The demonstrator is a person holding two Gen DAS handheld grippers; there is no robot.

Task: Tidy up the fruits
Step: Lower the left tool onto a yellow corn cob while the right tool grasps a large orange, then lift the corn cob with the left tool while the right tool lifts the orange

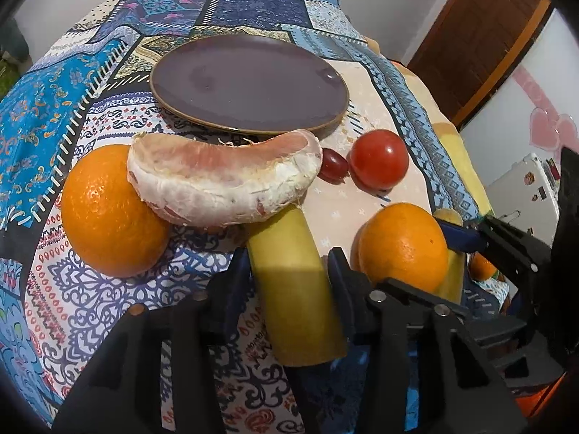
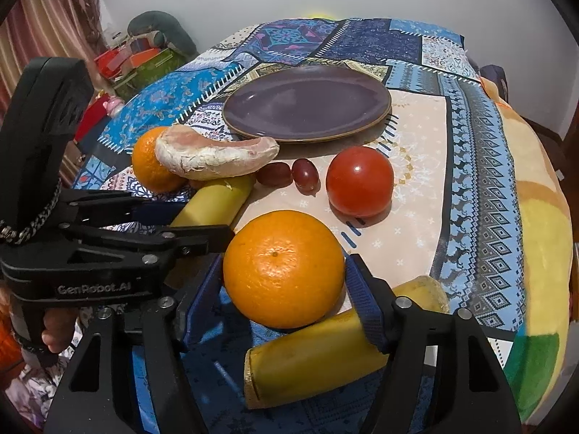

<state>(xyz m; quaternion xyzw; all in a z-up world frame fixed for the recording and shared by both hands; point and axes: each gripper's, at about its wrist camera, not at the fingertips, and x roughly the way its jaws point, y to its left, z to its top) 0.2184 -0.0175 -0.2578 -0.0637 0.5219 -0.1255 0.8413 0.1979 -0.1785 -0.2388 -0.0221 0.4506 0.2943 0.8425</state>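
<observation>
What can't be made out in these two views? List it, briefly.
- Left wrist view: whether the left gripper presses the banana or only flanks it. The contact edges are in shadow.
- Left wrist view: second banana, mostly hidden behind the near orange.
- Right wrist view: far orange, partly hidden behind the pomelo segment.

The plate (image 2: 307, 108) sat at twelve o'clock on the tabletop (image 2: 416, 199); pomelo segment (image 2: 217, 155) at ten, tomato (image 2: 359, 181) at two, orange (image 2: 284, 267) centre.
</observation>
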